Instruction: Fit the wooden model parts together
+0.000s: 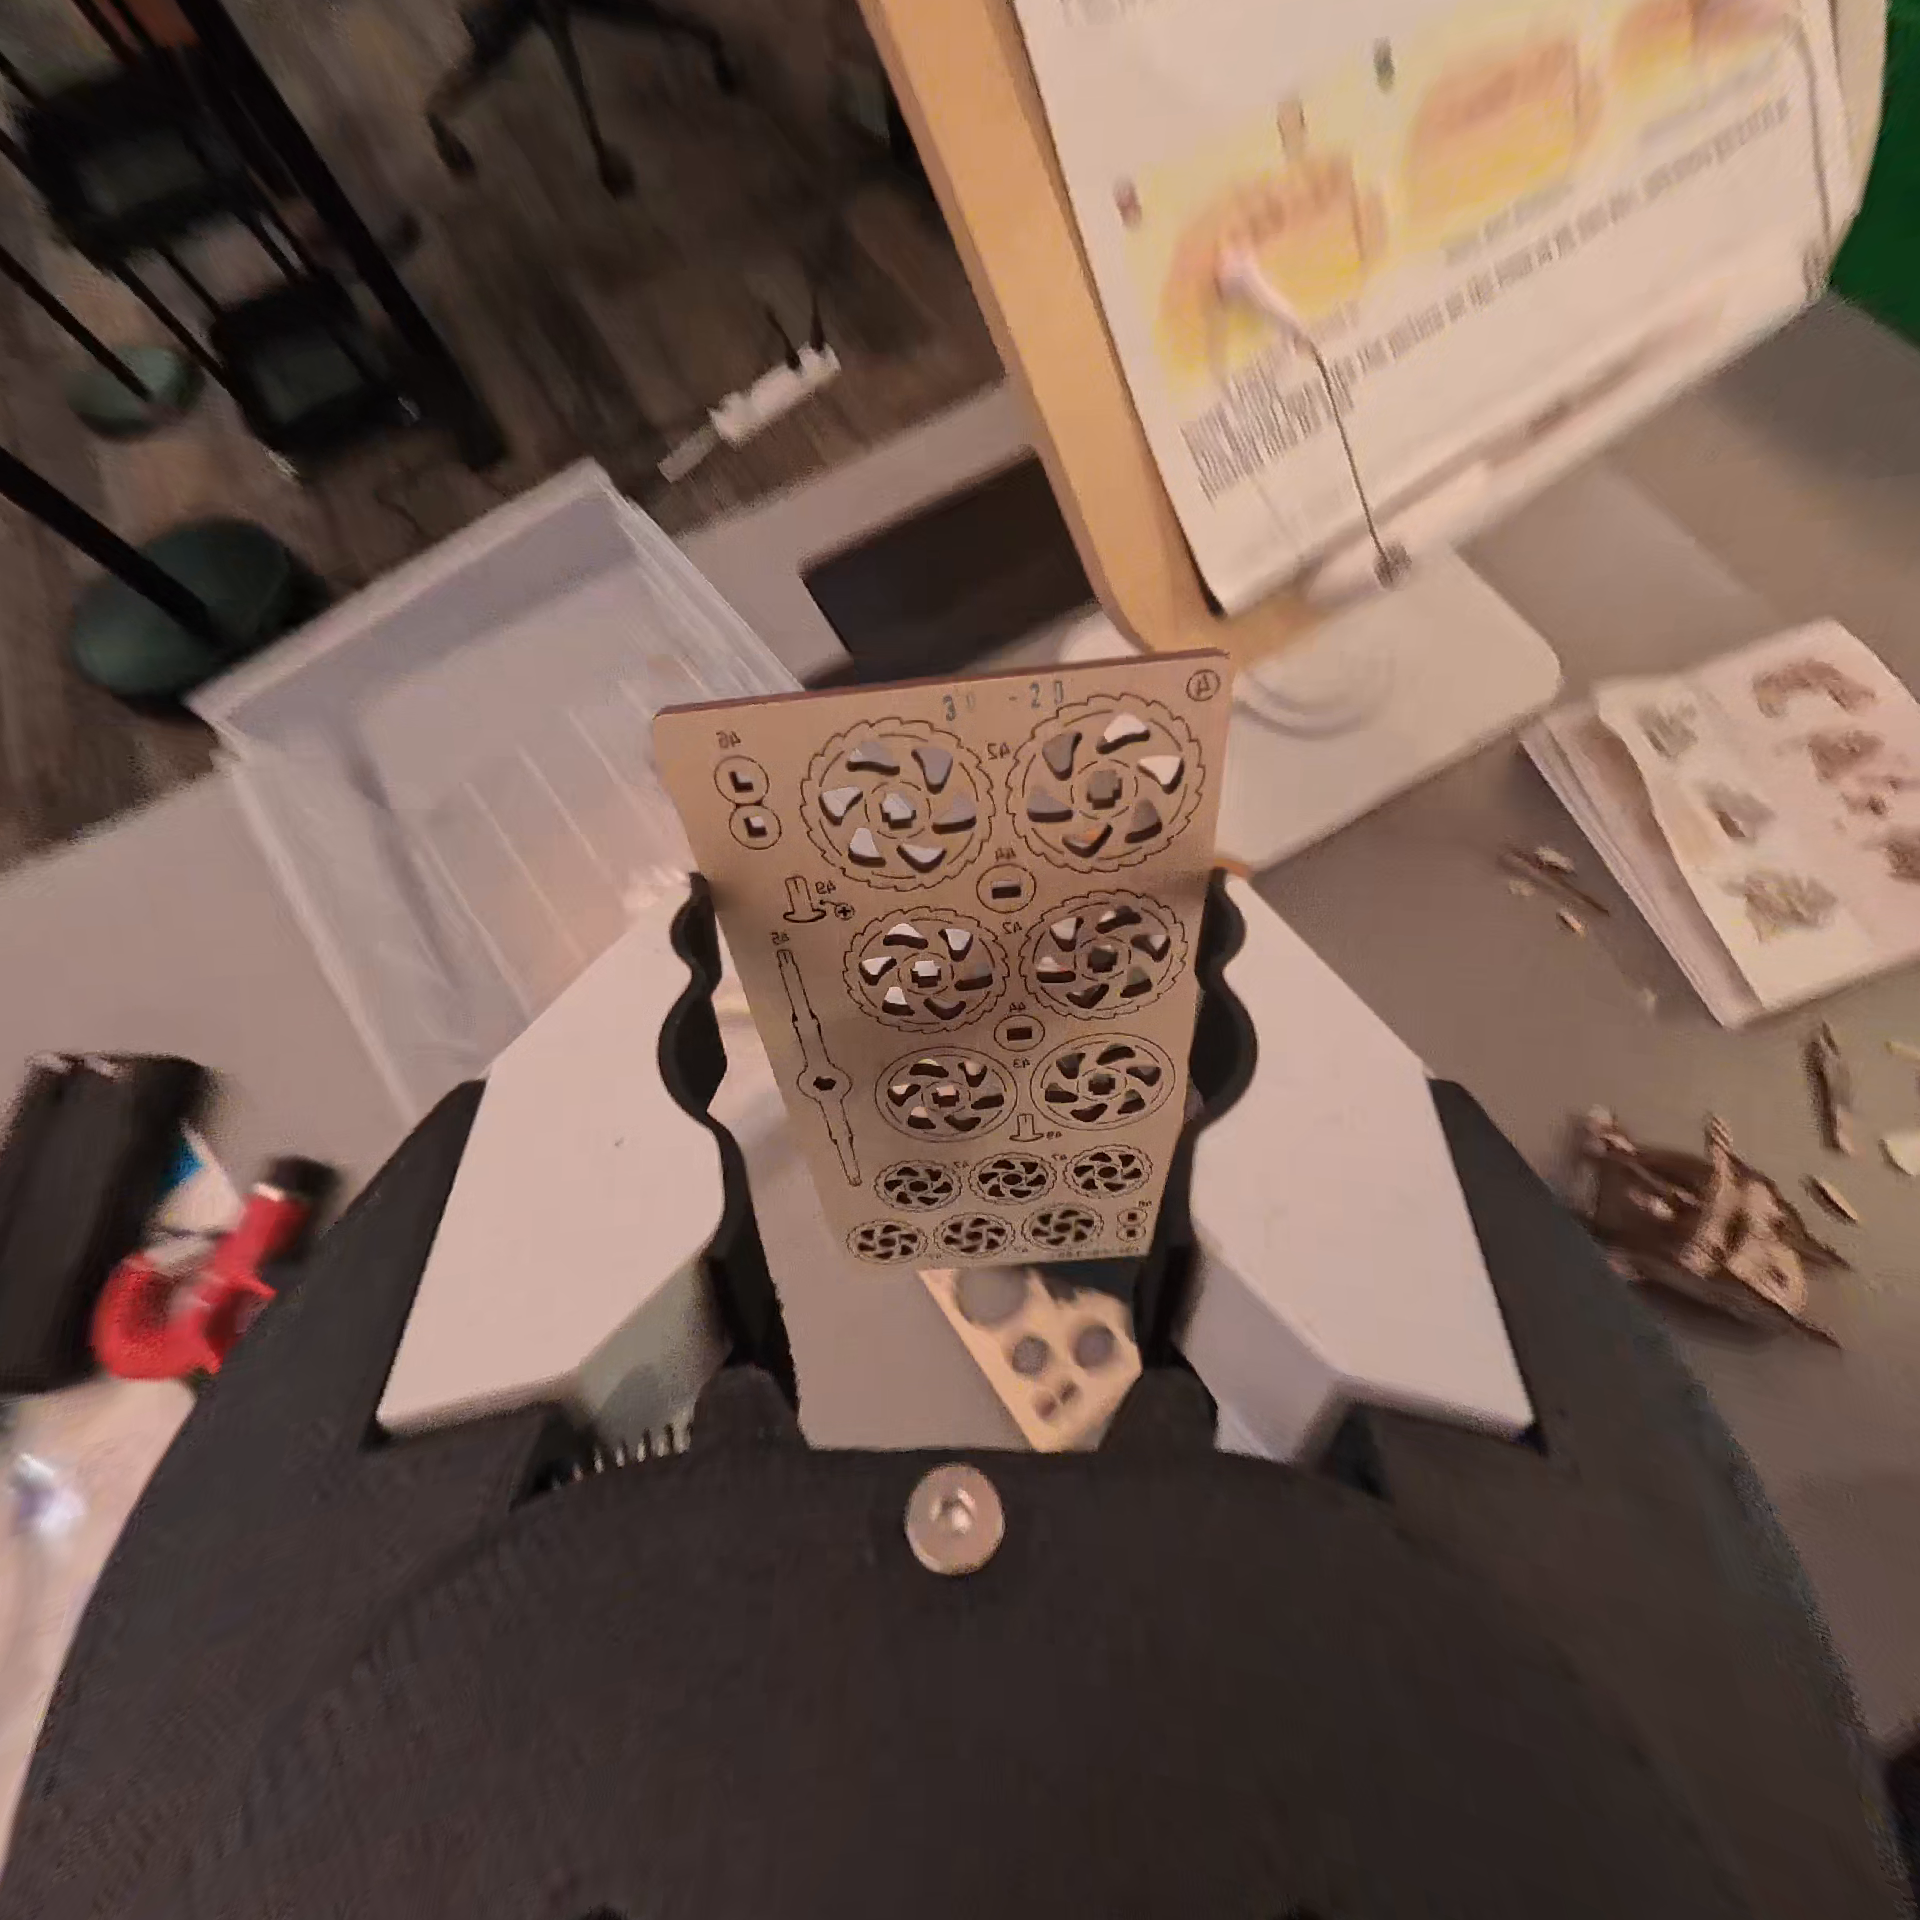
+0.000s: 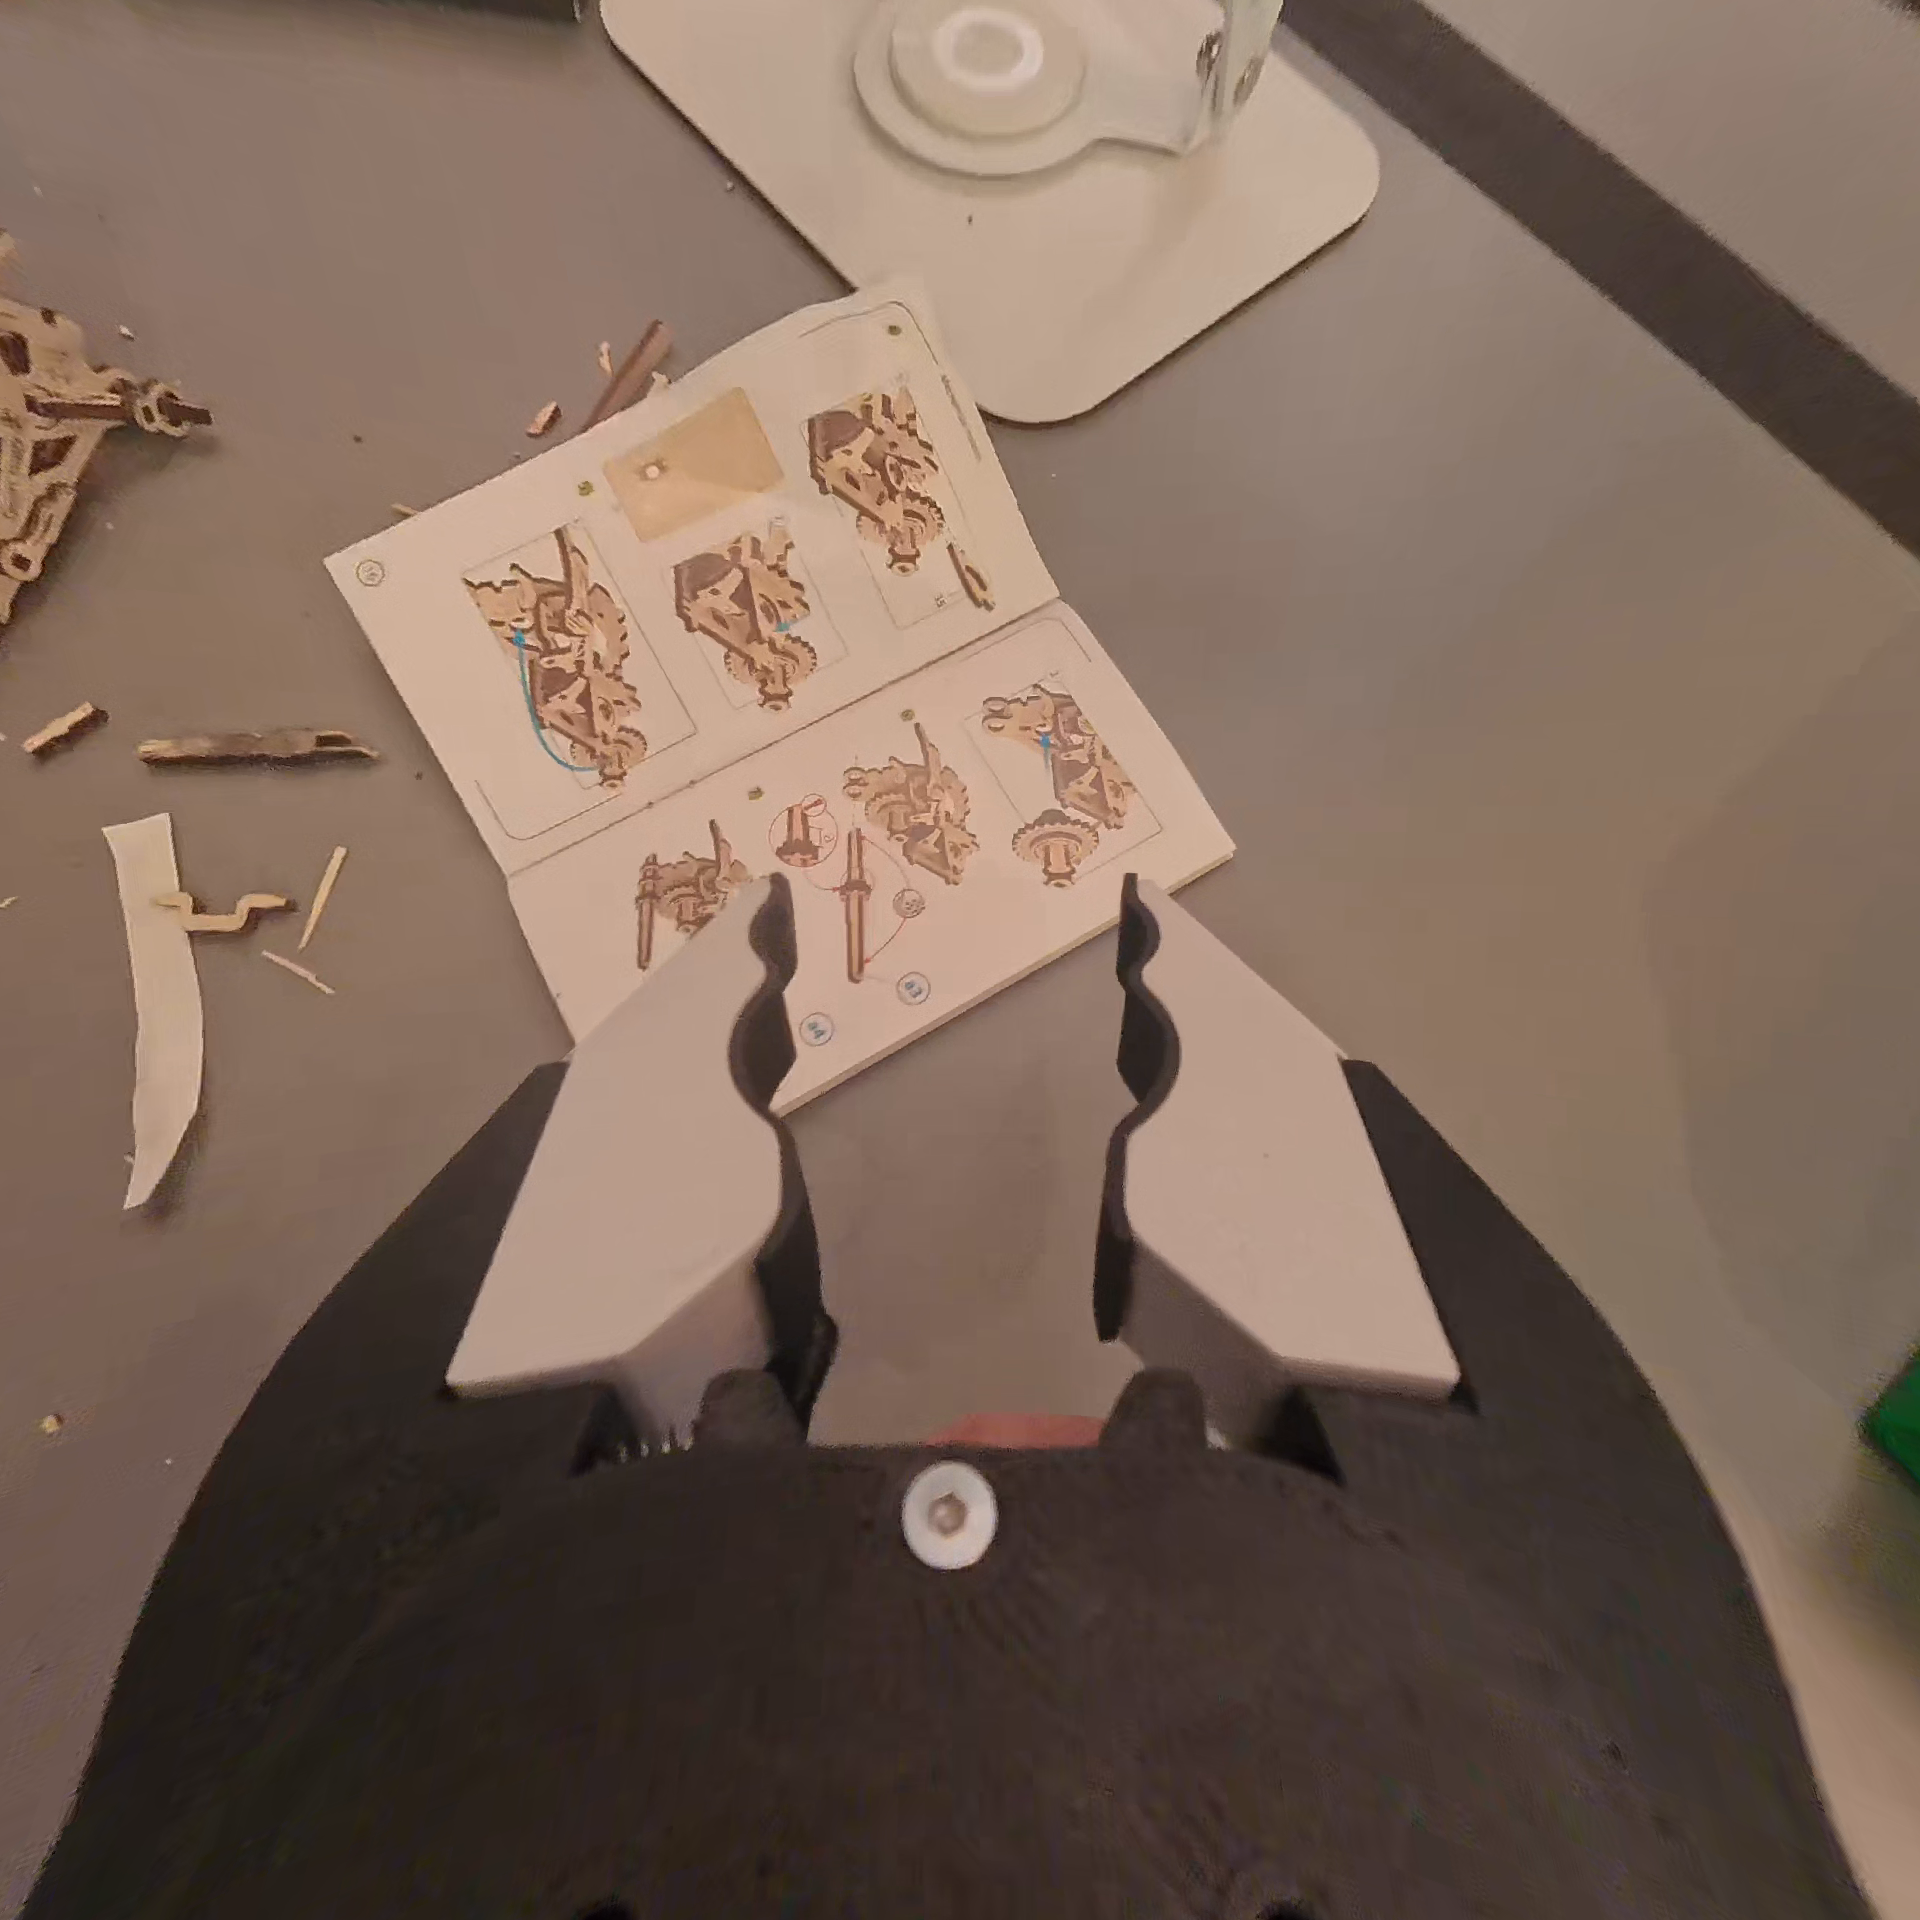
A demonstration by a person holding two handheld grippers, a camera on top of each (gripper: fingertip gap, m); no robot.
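Observation:
My left gripper (image 1: 956, 904) is shut on a thin wooden parts sheet (image 1: 987, 966), laser-cut with several gear wheels, and holds it upright above the grey table, its edges between the fingers. A part-built wooden model (image 1: 1704, 1236) lies on the table to the right; its edge also shows at the far left of the right wrist view (image 2: 52, 436). My right gripper (image 2: 951, 914) is open and empty, hovering over the near edge of an open instruction booklet (image 2: 769, 644). Another punched wooden sheet (image 1: 1049, 1351) lies below the held one.
Wood offcuts (image 2: 255, 748) and a curved paper strip (image 2: 161, 997) litter the table's left. A white stand base (image 2: 1049, 229) holds a board with a printed sheet (image 1: 1455, 260). A clear plastic bin (image 1: 468, 748) and a red tool (image 1: 197, 1288) sit left. The tips of one gripper are about 50 cm away from the tips of the other. The part-built wooden model (image 1: 1704, 1236) is about 25 cm from both grippers' fingertips.

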